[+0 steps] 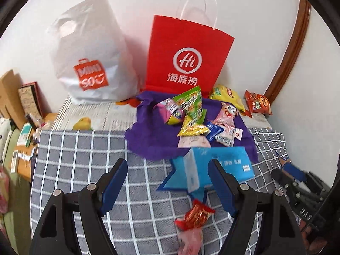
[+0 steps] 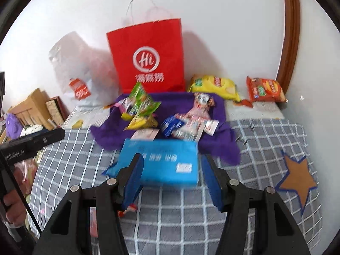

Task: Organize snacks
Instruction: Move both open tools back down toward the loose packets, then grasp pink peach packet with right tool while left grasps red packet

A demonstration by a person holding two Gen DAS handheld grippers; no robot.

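Observation:
A pile of small snack packets lies on a purple cloth on the checked cover. Behind it stands a red paper bag. A yellow chip bag and an orange one lie by the wall. A blue tissue pack sits in front of the cloth. My left gripper is open above the cover, a red wrapped snack lying below between its fingers. My right gripper is open, its fingertips either side of the blue pack, not pressing.
A white plastic shopping bag stands left of the red bag. Boxes and clutter crowd the left edge of the bed. A brown star patch lies on the checked cover at the right. A curved wooden frame runs up the wall.

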